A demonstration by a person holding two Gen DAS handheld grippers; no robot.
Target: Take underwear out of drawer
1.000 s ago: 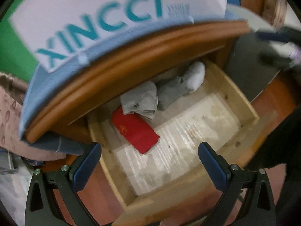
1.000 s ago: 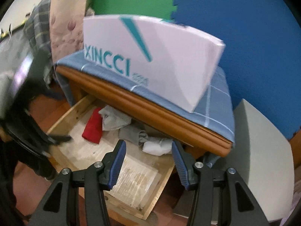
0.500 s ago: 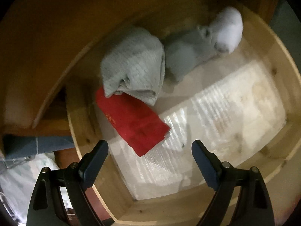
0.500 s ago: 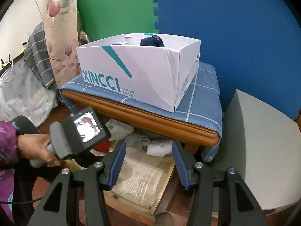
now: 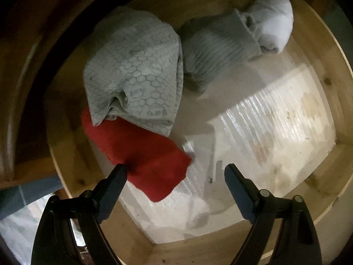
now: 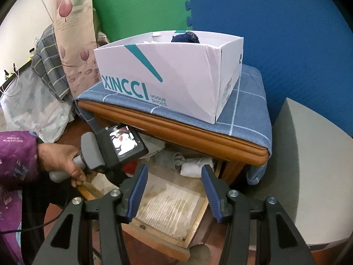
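Drawer point(image 5: 72, 172), open, wooden walls; contents listed left to right from the left gripper point(image 5: 175, 173):
- Red underwear point(image 5: 141, 154): folded, directly below the gripper; left pad touching its near edge, right pad clear; jaws wide, nothing yet clamped. Judged soft, light, limp; best pinched across the folded end
- Patterned grey cloth point(image 5: 134, 70): overlapping its far end, may be dragged
- Grey sock point(image 5: 211, 48), white bundle point(image 5: 273, 22): beyond, right
- Bare liner right: open room; left wall near

Right gripper point(image 6: 174, 191): half open, empty
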